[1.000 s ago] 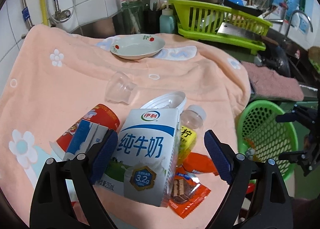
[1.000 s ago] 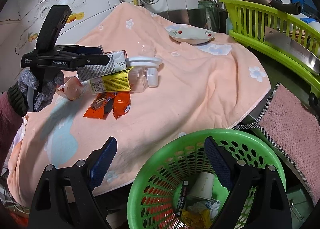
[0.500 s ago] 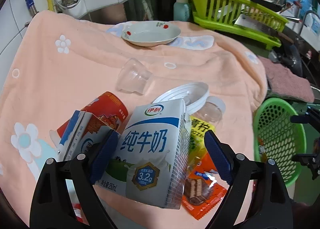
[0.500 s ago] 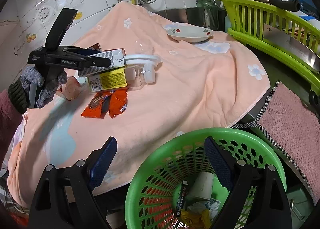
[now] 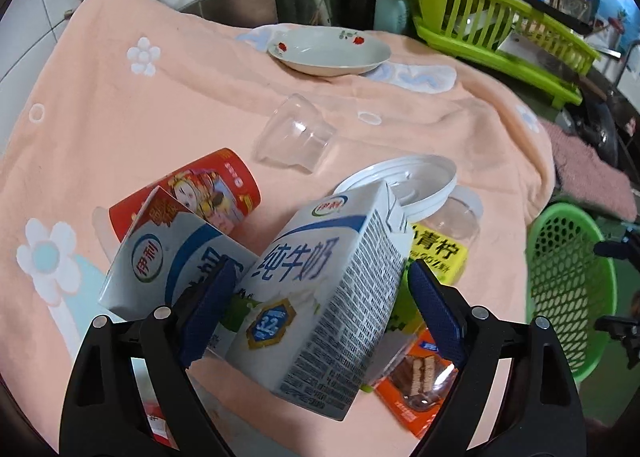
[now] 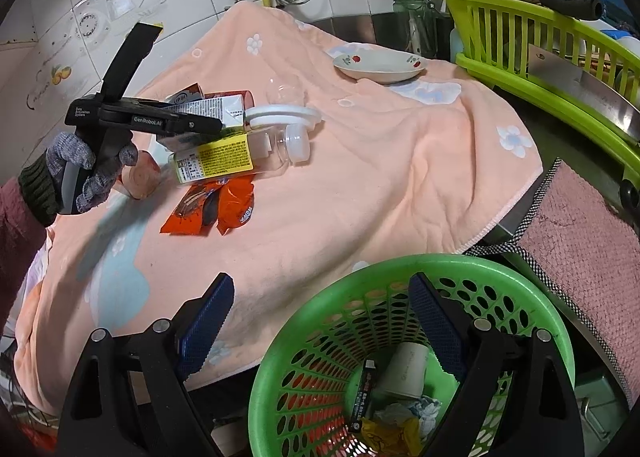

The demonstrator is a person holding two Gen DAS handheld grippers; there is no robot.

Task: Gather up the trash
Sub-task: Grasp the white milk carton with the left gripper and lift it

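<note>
Grey knit glove [image 6: 86,165], maroon sleeve [image 6: 16,217]

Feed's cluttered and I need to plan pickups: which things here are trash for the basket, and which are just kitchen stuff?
Job:
white-and-blue milk carton
second, flattened milk carton
red paper cup
clear plastic cup
white plastic lids
yellow-labelled clear bottle
orange snack wrappers
green mesh basket

Lying about:
floral ceramic dish
lime dish rack
pink cloth

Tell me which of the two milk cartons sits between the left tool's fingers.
The larger milk carton, the one showing its fine-print side panel. The second carton lies outside the left tool, against the red cup.
</note>
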